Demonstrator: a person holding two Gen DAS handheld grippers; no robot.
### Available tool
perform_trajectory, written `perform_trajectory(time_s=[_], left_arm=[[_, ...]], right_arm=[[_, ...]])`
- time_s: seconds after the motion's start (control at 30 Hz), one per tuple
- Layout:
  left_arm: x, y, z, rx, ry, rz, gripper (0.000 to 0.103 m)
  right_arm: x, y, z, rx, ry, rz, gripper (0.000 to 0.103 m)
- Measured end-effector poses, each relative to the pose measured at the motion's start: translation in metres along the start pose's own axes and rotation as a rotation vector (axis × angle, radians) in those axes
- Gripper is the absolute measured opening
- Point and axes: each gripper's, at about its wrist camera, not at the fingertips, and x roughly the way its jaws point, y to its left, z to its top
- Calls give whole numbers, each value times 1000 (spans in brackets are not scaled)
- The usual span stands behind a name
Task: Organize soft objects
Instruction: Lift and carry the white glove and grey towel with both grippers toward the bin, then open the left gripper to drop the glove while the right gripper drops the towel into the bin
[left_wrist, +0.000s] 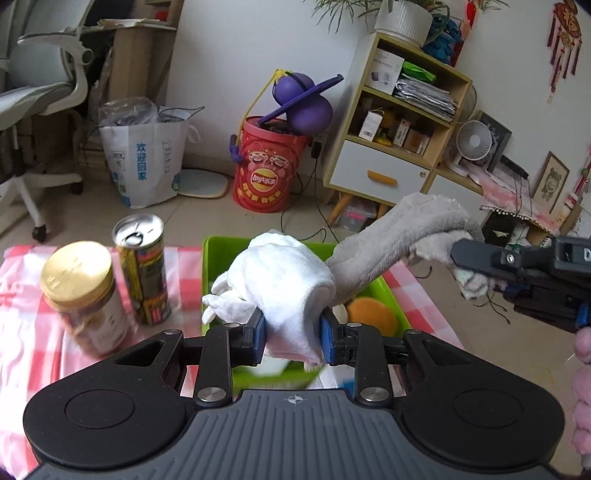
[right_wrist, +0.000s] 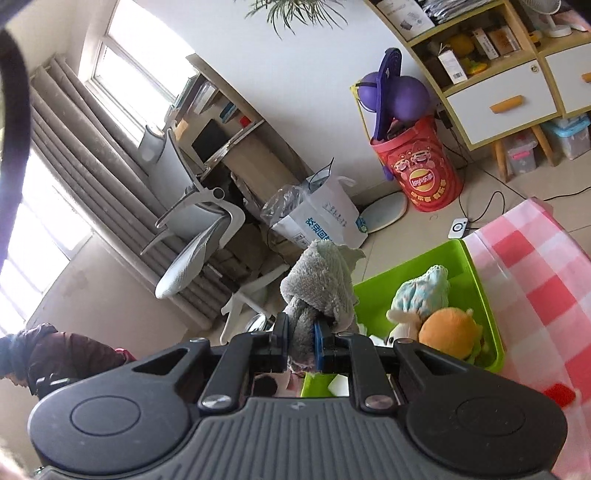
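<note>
Item: white cloth (left_wrist: 284, 280), soft, bunched and creased, pinched between the blue pads of your left tongs (left_wrist: 291, 341) above the green bin (left_wrist: 218, 251). Item: grey plush towel (left_wrist: 399, 232), fuzzy, stretched from the white cloth to your right tongs (right_wrist: 300, 345), which clamp tight on its bunched end. In the bin: orange plush toy (right_wrist: 448, 328) and pale blue knit piece (right_wrist: 424, 291), well below both tongs.

My right gripper (right_wrist: 300, 341) is clamped on a grey fleecy cloth (right_wrist: 319, 282), held above the near left corner of the green bin (right_wrist: 480, 291), where plush toys (right_wrist: 436, 314) lie.
</note>
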Motion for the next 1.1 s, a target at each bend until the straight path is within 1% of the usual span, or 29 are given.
perform_trajectory(time_s=[0.17,0.3,0.43,0.57,0.7,0.83,0.93,1.03,1.1], left_arm=[[36,1,12,26,7,11,29],[66,1,17,53,19,27,30],[96,4,18,61,39,54,30],[117,7,16,69,54,67,30],[136,6,11,95,86,73,30],[154,4,3,119,123,91,30],[159,2,-1,129,122,97,32],[160,1,-1,130,122,97,34],[158,1,-1,131,115,95,37]], right_arm=[[27,-22,6,-15,31,2,0],[49,-48,5,22,66,28,0],[71,-69,3,67,90,26,0],[88,-84,-1,104,113,19,0],[97,-91,-4,126,129,19,0],[102,-96,-6,130,147,-2,1],[101,-101,-7,139,153,-19,2],[98,-106,-6,158,150,-35,5],[96,-106,-5,162,147,-38,11]])
